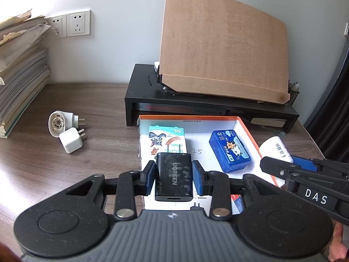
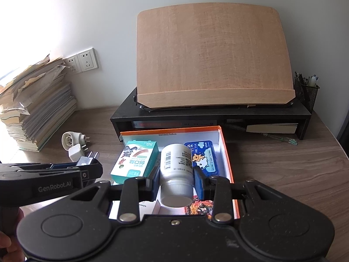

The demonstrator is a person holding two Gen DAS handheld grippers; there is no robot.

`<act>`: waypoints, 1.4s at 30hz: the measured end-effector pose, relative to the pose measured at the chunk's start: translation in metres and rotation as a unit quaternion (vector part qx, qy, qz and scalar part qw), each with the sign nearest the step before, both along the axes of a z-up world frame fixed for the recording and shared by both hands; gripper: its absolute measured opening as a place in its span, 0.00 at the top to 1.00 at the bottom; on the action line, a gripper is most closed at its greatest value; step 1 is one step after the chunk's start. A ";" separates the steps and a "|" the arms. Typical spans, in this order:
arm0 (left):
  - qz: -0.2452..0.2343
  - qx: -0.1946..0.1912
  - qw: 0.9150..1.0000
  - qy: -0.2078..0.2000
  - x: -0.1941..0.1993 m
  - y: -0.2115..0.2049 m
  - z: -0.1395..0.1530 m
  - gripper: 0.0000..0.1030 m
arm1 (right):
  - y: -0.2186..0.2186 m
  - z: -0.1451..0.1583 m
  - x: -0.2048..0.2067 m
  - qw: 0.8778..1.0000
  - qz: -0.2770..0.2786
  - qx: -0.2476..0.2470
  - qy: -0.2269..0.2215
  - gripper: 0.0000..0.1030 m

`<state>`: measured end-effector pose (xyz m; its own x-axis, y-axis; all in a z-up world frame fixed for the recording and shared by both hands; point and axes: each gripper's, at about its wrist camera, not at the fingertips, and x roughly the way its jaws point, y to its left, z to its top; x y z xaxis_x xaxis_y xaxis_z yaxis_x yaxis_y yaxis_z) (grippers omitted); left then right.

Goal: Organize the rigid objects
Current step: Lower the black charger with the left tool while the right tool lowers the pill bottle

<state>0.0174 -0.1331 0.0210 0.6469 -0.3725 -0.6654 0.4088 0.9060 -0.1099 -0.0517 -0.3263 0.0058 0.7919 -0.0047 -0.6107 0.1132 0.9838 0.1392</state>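
Note:
My left gripper (image 1: pixel 173 175) is shut on a black UGREEN charger (image 1: pixel 173 174), held over the left part of the orange-rimmed box (image 1: pixel 187 117). My right gripper (image 2: pixel 176 180) is shut on a white pill bottle (image 2: pixel 176 166), held over the same box (image 2: pixel 174 128). In the box lie a green bandage carton (image 1: pixel 166 138) (image 2: pixel 136 161) and a blue floss case (image 1: pixel 229 150) (image 2: pixel 204 156). The right gripper also shows at the right edge of the left wrist view (image 1: pixel 290 168), with the bottle (image 1: pixel 276 148). The left gripper shows in the right wrist view (image 2: pixel 87 166).
Two white plug adapters (image 1: pixel 65 131) (image 2: pixel 74 145) lie on the wooden desk left of the box. A black monitor riser (image 1: pixel 209 107) with a tilted wooden book stand (image 1: pixel 222 50) stands behind it. A tall paper stack (image 1: pixel 19 72) sits far left. A mesh pen holder (image 2: pixel 305 91) stands at the right.

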 end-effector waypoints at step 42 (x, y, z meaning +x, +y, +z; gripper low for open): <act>-0.001 -0.002 1.000 0.017 -0.004 0.010 -0.006 0.65 | 0.007 -0.008 -0.006 1.000 -0.004 0.004 0.013 0.61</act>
<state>0.0130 -0.1228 0.0150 0.6233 -0.3766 -0.6853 0.4059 0.9049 -0.1282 -0.0574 -0.3191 -0.0021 0.7761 -0.0060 -0.6306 0.1239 0.9819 0.1432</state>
